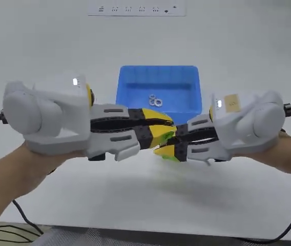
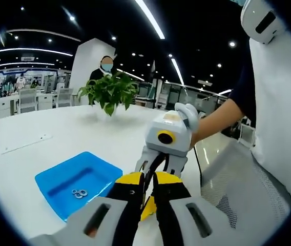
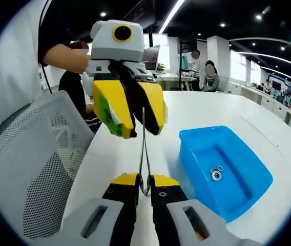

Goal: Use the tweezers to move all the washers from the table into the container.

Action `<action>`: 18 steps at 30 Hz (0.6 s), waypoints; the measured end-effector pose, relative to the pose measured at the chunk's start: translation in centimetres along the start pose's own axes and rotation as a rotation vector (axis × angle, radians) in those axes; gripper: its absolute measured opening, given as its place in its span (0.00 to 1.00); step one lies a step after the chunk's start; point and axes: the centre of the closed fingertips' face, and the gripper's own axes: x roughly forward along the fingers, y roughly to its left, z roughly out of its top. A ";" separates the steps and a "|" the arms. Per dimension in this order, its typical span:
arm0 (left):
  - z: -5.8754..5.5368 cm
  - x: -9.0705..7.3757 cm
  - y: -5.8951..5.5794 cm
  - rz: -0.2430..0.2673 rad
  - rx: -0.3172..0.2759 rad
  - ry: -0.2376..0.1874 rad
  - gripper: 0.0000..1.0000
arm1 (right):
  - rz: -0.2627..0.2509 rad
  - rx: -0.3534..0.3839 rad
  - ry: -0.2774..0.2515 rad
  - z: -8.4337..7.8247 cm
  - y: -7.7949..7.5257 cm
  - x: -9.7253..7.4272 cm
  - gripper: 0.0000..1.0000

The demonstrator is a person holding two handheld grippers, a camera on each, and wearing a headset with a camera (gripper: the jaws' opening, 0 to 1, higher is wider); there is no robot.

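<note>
Above the white table (image 1: 145, 195) my two grippers meet tip to tip, in front of the blue container (image 1: 135, 97). Thin metal tweezers (image 3: 143, 148) run from my right gripper (image 3: 144, 180), shut on their near end, up between the yellow jaws of my left gripper (image 3: 140, 130). The left gripper (image 2: 148, 187) has its jaws pressed nearly together. In the head view the left gripper (image 1: 170, 129) comes in from the left and the right gripper (image 1: 161, 148) from the right. A few silver washers (image 1: 154, 100) lie inside the container (image 3: 237, 169), also seen as washers (image 2: 79, 193).
A power strip (image 1: 135, 8) lies at the table's far edge. Cables trail off both grippers near the table's front edge. A mesh chair (image 3: 43, 169) stands by the person, and a potted plant (image 2: 107, 92) sits further along the table.
</note>
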 end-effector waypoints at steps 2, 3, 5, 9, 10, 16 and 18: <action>-0.1 -0.6 -0.1 0.004 0.005 0.003 0.13 | -0.009 -0.001 0.000 0.3 0.0 -0.3 0.09; -0.2 -0.8 -0.1 0.011 0.012 0.008 0.13 | -0.011 -0.002 0.001 0.4 0.0 -0.4 0.09; -0.5 -1.4 -0.1 0.022 0.018 0.015 0.14 | -0.018 -0.002 0.001 0.7 0.0 -0.6 0.09; -0.6 -2.6 0.1 0.055 0.006 -0.007 0.17 | -0.029 -0.008 0.001 1.4 0.1 -1.0 0.09; -0.6 -2.9 0.2 0.065 0.008 -0.010 0.19 | -0.032 -0.009 0.000 1.6 0.1 -1.1 0.09; -0.4 -4.6 0.8 0.141 0.011 -0.035 0.29 | -0.056 -0.029 -0.006 3.4 -0.3 -1.9 0.09; -0.5 -5.2 0.9 0.160 0.007 -0.039 0.32 | -0.064 -0.035 -0.011 4.0 -0.5 -2.1 0.09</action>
